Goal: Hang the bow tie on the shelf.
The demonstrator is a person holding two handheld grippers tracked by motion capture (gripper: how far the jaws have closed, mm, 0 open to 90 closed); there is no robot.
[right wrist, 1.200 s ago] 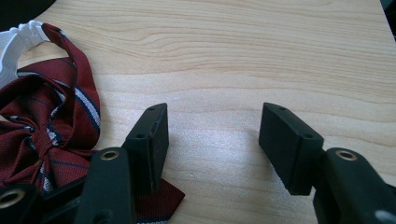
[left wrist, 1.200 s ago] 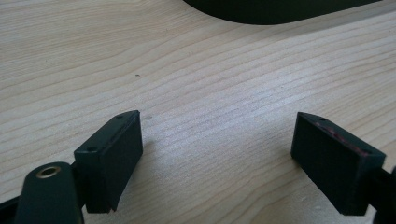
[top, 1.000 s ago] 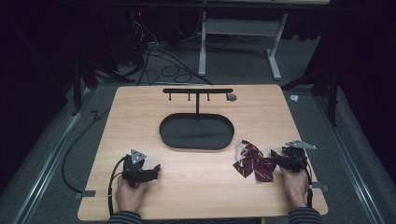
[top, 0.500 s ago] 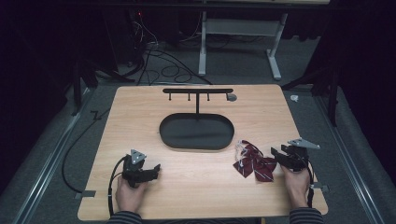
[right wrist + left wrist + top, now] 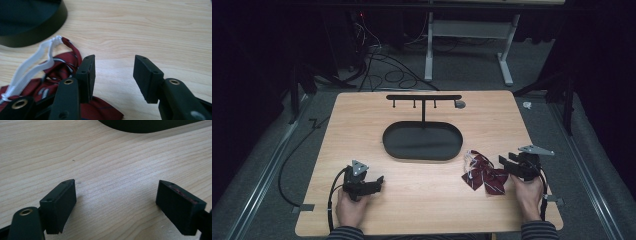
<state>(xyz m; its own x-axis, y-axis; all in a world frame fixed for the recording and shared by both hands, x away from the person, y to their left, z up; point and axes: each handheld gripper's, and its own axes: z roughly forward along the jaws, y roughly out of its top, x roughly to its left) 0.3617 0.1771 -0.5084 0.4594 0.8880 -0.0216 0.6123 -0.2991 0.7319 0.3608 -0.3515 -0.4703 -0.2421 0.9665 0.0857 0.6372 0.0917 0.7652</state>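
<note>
Your right tool (image 5: 113, 77) has just been narrowing, jaws apart over bare table (image 5: 155, 30), beside the dark red striped fabric bow tie (image 5: 484, 173). Your left tool (image 5: 116, 205) rests wide open, holding nothing.

The table (image 5: 362, 125) is pale wood with a fine straight grain, smooth and faintly satin. The bow tie (image 5: 484, 174) at about four o'clock on it is woven cloth — dark red with light stripes, softly sheened — and its strap (image 5: 32, 65) looks like white elastic. The oval tray (image 5: 422, 141) and its rack (image 5: 423, 97) at twelve o'clock are black, matt, metal-like. The right gripper (image 5: 113, 75) has matt black plastic jaws with brass-coloured rivets — the left gripper (image 5: 116, 205) likewise.
</note>
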